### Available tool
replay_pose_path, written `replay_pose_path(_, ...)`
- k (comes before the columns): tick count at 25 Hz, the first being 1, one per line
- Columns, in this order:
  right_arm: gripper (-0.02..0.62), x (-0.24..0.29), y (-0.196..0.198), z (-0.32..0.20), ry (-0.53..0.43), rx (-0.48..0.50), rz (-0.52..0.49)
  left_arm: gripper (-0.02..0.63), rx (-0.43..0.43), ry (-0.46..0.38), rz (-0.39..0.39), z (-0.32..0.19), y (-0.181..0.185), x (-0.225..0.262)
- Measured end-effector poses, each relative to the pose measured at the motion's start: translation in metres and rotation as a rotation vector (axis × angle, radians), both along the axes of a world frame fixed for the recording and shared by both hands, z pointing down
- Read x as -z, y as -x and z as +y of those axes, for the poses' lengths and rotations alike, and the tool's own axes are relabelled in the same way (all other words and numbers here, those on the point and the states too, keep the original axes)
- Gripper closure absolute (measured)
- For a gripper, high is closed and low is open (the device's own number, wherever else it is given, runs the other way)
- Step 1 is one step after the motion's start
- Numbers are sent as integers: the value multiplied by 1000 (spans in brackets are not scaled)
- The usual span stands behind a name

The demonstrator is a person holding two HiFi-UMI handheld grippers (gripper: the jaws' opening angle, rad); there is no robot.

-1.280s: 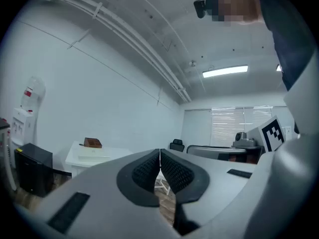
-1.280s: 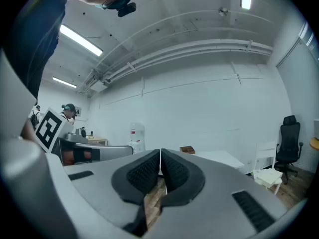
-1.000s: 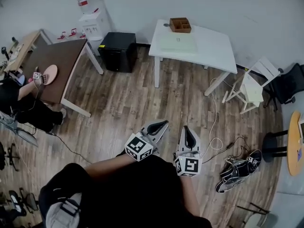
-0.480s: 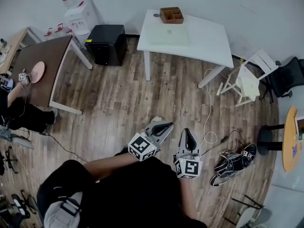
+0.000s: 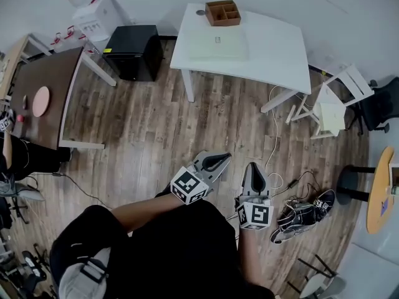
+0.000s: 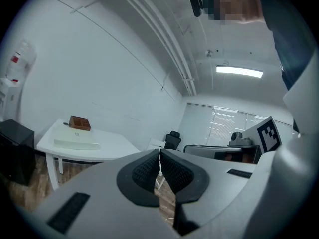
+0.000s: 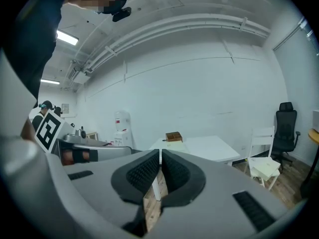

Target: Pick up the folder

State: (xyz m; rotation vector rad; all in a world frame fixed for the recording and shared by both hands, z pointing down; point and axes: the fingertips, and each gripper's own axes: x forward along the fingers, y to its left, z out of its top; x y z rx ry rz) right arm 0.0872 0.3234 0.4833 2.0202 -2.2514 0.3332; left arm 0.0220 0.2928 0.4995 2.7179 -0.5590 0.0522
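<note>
Closer now, the table (image 5: pixel 277 52) sits upper centre; my left gripper (image 5: pixel 219 161) and right gripper (image 5: pixel 254 172) are closed, empty; pale folder (image 5: pixel 215 43) barely stands out.

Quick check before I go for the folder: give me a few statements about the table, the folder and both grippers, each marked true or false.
1. The folder lies flat on the white table. True.
2. The left gripper is shut on the folder. False: its jaws are together on nothing, over the wooden floor well short of the table.
3. The wooden box stands on the same table, at the folder's far side. True.
4. The right gripper has its jaws wide apart. False: they are closed together and empty.
5. The shoes sit on the white chair. False: they lie on the floor near the right gripper.
</note>
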Motion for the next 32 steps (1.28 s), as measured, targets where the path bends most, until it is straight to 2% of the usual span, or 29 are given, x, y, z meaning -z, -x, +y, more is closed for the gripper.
replay_pose_path(4,557,-3,-7,-47,14,48,1,591,1,33,3,-39,-19,-10)
replay_pose_path(9,557,-16,-20,-103,70,44,-41,591,11,54,-15,-97,-37,-22)
replay_pose_path(12,557,-15,-31,-133,84,80,12,590,29,39,17,-130,-47,-18)
replay_pose_path(14,557,-15,-38,-147,81,69,17,591,34,54,29,-143,-49,-21)
replay_pose_path(17,557,-13,-33,-168,71,67,9,590,35,48,21,-159,-40,-21)
replay_pose_path(20,557,-6,-24,-193,72,110,32,591,38,-53,6,-177,-35,-8)
replay_pose_path(21,557,-5,-20,-200,73,126,41,591,49,-62,15,-184,-32,-6)
replay_pose_path(25,557,-4,-2,-225,75,185,70,590,103,-24,58,-207,-14,-8)
replay_pose_path(32,557,-4,35,-255,97,308,69,589,236,-15,93,-228,21,-4)
